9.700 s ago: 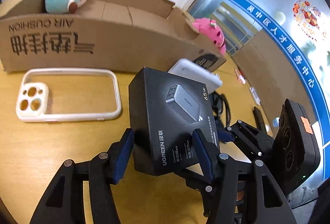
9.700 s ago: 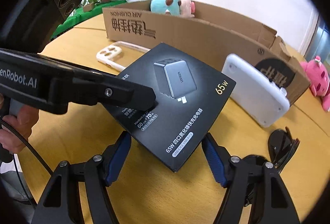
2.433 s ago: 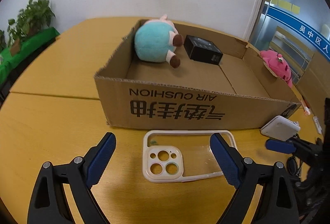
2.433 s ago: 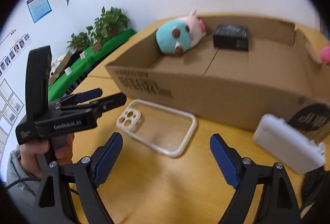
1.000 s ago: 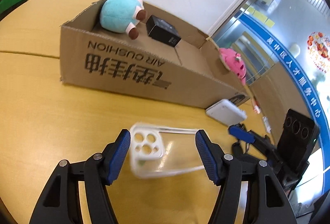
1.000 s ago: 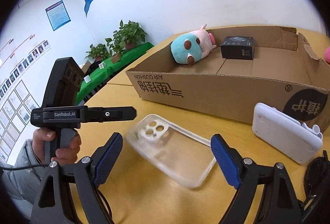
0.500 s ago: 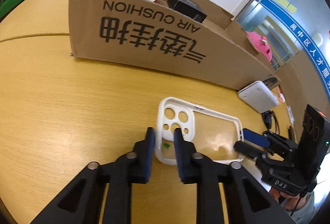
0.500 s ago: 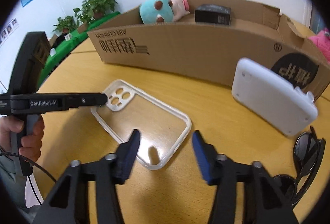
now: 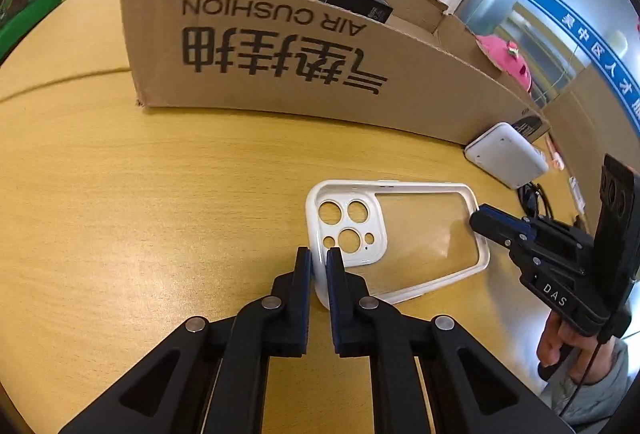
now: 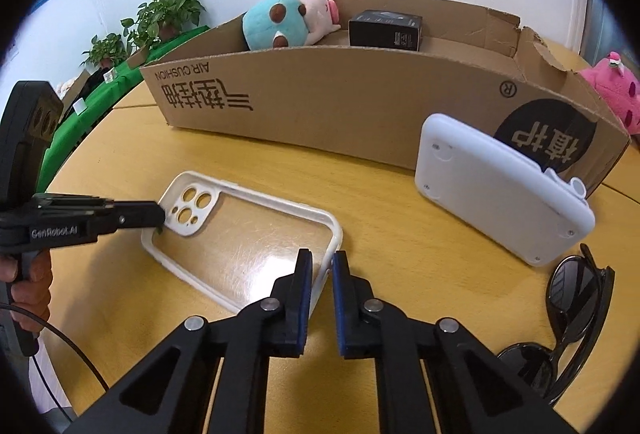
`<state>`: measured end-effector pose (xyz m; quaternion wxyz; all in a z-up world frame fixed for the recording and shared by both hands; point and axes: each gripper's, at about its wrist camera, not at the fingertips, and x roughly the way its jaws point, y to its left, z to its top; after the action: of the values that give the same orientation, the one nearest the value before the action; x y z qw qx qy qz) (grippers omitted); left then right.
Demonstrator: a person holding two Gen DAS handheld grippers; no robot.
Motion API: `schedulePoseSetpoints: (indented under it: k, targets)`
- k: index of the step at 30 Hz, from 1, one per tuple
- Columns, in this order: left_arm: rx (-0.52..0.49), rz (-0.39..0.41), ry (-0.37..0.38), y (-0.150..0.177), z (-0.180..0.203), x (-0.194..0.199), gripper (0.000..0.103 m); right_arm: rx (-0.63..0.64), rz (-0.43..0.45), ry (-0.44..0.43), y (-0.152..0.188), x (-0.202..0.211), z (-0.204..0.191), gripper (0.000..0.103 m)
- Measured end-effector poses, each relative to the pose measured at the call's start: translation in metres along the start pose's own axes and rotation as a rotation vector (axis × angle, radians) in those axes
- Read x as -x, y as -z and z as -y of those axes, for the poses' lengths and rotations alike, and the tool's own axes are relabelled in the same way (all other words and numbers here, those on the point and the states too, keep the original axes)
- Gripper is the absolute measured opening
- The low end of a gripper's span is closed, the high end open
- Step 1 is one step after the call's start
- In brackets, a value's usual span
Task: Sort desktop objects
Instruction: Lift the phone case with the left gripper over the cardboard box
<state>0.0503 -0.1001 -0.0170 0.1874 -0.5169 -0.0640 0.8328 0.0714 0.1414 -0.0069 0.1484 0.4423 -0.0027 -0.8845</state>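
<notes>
A long cardboard box (image 9: 320,66) spans the upper frame on a wooden table (image 9: 120,214). Below centre lies a clear, white-rimmed phone case (image 9: 400,234). The left gripper (image 9: 319,266) is clamped on its camera-end rim; the right gripper (image 10: 320,274) pinches the opposite end's rim.

A round wooden table (image 10: 400,234) carries a cardboard box (image 10: 360,106) at twelve o'clock, a phone case (image 10: 248,234) centre, a white device (image 10: 500,190) and sunglasses (image 10: 576,298) around three o'clock.
</notes>
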Motion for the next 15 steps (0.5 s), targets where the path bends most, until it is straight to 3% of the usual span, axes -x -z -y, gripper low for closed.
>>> schedulePoseSetpoints:
  k: [2,4,5,9,11,15]
  targets:
    - [0.009,0.011,0.017,-0.002,0.001,-0.001,0.017,-0.004,-0.01,-0.004,-0.001,-0.003,0.001,0.01]
    - [-0.002,0.021,0.005,-0.004,0.004,-0.003,0.017,-0.017,-0.017,-0.016,-0.001,-0.006,0.004,0.012]
    - [-0.016,0.025,-0.006,-0.004,0.006,-0.004,0.012,-0.02,-0.014,-0.018,-0.001,-0.006,0.004,0.013]
    - [-0.042,0.032,-0.025,-0.001,0.012,-0.005,0.009,-0.016,-0.01,-0.009,0.003,-0.003,0.006,0.018]
    - [-0.024,0.037,-0.02,0.0,0.01,-0.005,0.007,0.008,-0.007,0.023,0.003,-0.003,0.003,0.011]
    - [-0.007,0.042,-0.018,0.002,0.01,-0.002,0.006,0.016,0.008,0.051,0.002,-0.006,0.001,0.009]
